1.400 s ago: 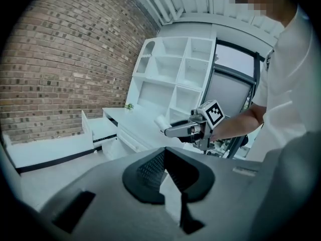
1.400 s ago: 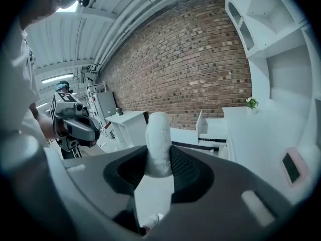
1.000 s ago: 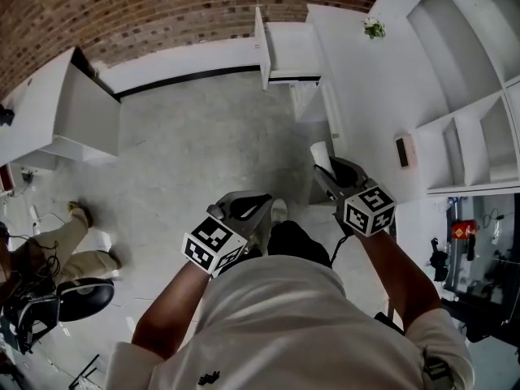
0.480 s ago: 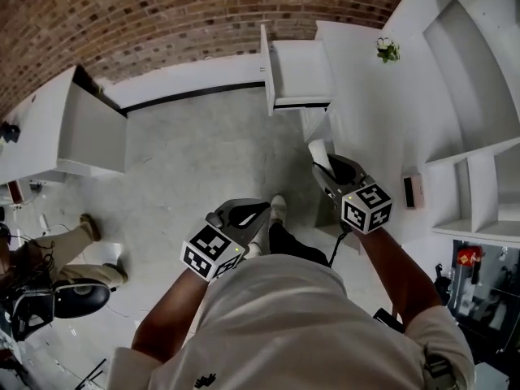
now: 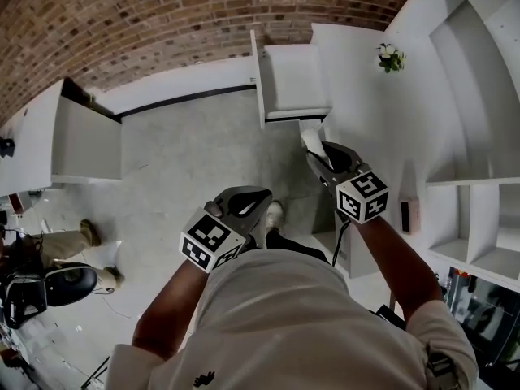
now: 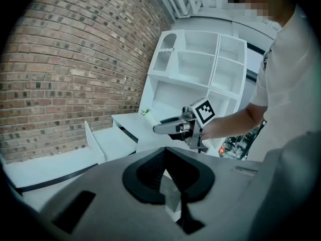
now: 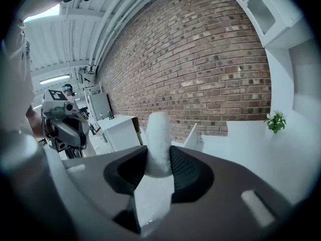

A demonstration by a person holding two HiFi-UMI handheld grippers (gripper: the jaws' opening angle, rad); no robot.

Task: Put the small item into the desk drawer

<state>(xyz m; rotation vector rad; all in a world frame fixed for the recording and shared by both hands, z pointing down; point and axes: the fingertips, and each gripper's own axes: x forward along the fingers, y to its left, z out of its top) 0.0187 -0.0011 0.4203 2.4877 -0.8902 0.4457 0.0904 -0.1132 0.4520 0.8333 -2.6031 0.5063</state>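
Observation:
My right gripper [image 5: 318, 151] is shut on a small white fuzzy item [image 5: 311, 140], which stands up between the pads in the right gripper view [image 7: 159, 139]. It hovers just short of the open white desk drawer [image 5: 294, 78], whose inside looks empty. The drawer's front panel [image 7: 191, 134] shows beyond the right gripper [image 7: 159, 153]. The left gripper [image 5: 253, 203] hangs lower, over the floor near the person's shoe, with its jaws together and nothing between them [image 6: 164, 150]. From the left gripper view the right gripper [image 6: 173, 128] shows in front of the desk.
The white desk top [image 5: 357, 71] carries a small green plant [image 5: 390, 57] and a small flat device [image 5: 409, 214]. White shelving [image 5: 475, 96] rises on the right. An open white cabinet [image 5: 81, 140] stands at the left. A person's leg [image 5: 61, 246] and a chair [image 5: 69, 285] are at far left.
The person has stepped forward. The right gripper, still holding the white item, now sits closer to the open drawer. The left gripper has kept its place beside it.

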